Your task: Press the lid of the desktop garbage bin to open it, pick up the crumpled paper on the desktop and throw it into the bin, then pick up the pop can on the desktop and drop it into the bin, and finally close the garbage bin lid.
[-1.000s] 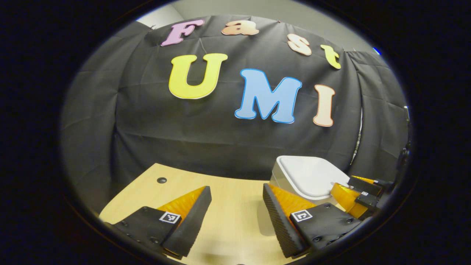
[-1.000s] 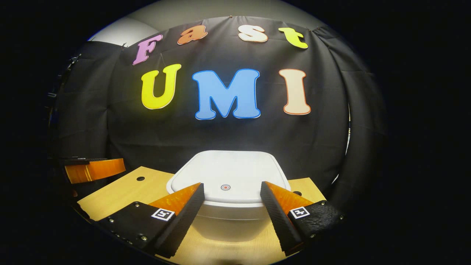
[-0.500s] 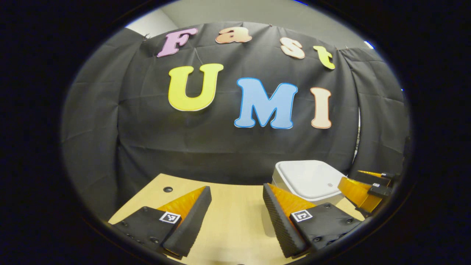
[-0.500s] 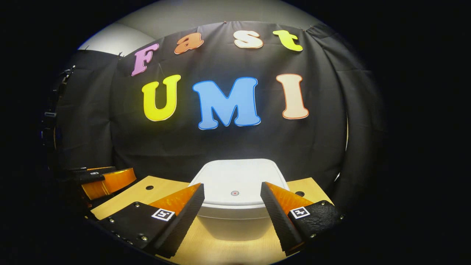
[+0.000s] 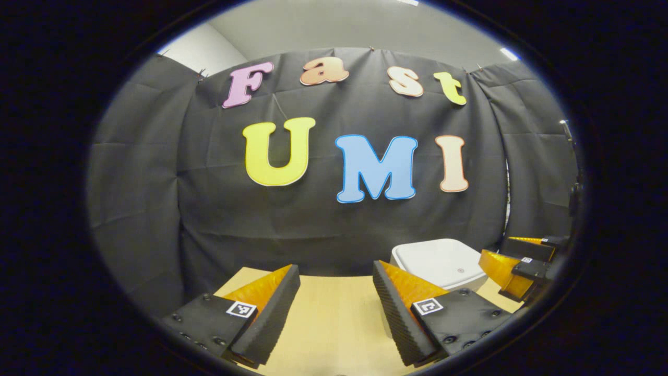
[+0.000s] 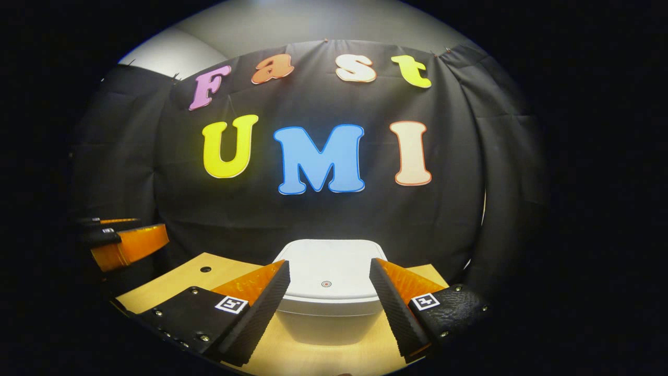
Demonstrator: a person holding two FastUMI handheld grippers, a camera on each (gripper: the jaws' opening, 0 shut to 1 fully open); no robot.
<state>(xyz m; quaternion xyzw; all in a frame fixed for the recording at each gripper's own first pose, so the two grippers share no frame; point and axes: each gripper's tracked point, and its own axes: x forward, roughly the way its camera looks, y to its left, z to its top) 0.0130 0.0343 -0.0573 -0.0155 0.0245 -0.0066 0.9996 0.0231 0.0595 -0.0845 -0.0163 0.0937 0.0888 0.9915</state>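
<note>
The white desktop bin [image 6: 329, 292] stands on the wooden desk straight ahead in the right gripper view, its lid [image 6: 329, 269] down and flat, a small red dot near the lid's front edge. My right gripper [image 6: 330, 271] is open, its fingers framing the bin's front from a short way back, nothing between them. In the left gripper view the bin [image 5: 438, 261] sits to the right. My left gripper [image 5: 336, 274] is open and empty over bare desk. The right gripper [image 5: 514, 269] shows beyond the bin's right side there.
The light wooden desk [image 6: 177, 279] ends at the black cloth wall behind the bin. A small round hole [image 6: 205, 269] lies in the desk top on the left. The left gripper [image 6: 125, 243] hangs above the desk's left edge in the right gripper view.
Both grippers have drawn back and tilted upward, so the bin looks smaller and lower in both views. Both stay open. The bin lid stays down.
</note>
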